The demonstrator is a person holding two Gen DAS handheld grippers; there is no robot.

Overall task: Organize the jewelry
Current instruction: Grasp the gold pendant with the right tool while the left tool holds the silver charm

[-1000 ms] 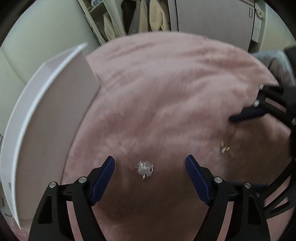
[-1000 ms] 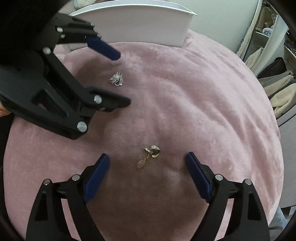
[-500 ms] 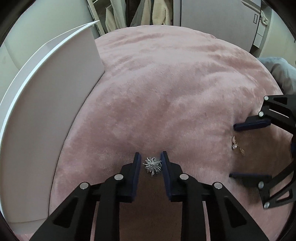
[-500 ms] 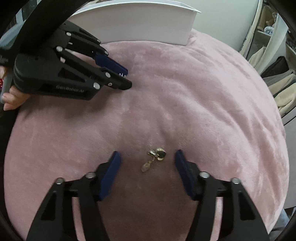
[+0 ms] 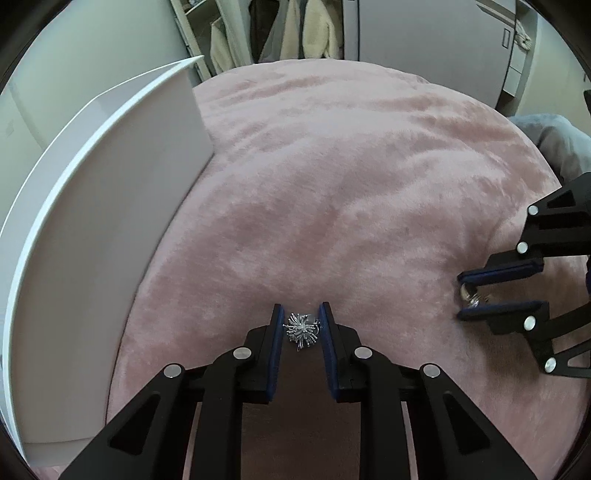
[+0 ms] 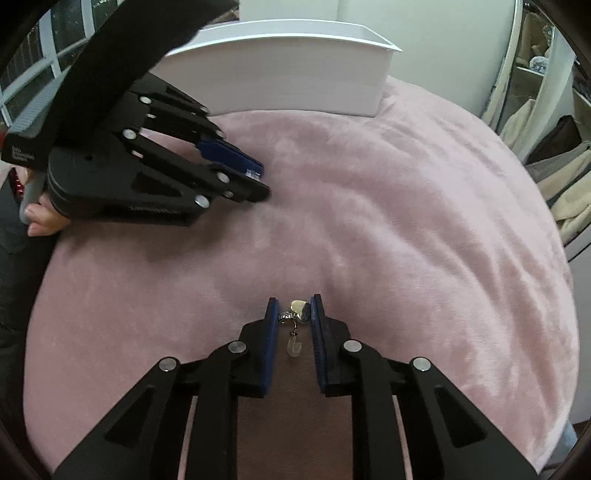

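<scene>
A spiky silver earring (image 5: 301,330) lies on the pink plush cover (image 5: 351,184). My left gripper (image 5: 300,310) has its jaws closing on it, and both blue pads touch its spikes. A gold heart earring with a clear drop (image 6: 299,312) sits between the blue pads of my right gripper (image 6: 293,301), whose jaws are closing and press its sides. In the left wrist view the right gripper (image 5: 460,295) shows at the right edge, around that earring (image 5: 469,300). In the right wrist view the left gripper (image 6: 260,181) is at upper left, its earring hidden.
A white open box (image 5: 110,221) stands along the left of the cover; in the right wrist view this box (image 6: 280,74) is at the back. A hand (image 6: 44,218) holds the left gripper. Hanging clothes (image 5: 314,29) and a cabinet stand beyond the cover's far edge.
Both grippers went from wide open to closed around their earrings. The left one closed first; the right one narrowed more slowly. Neither hand shifted much.
</scene>
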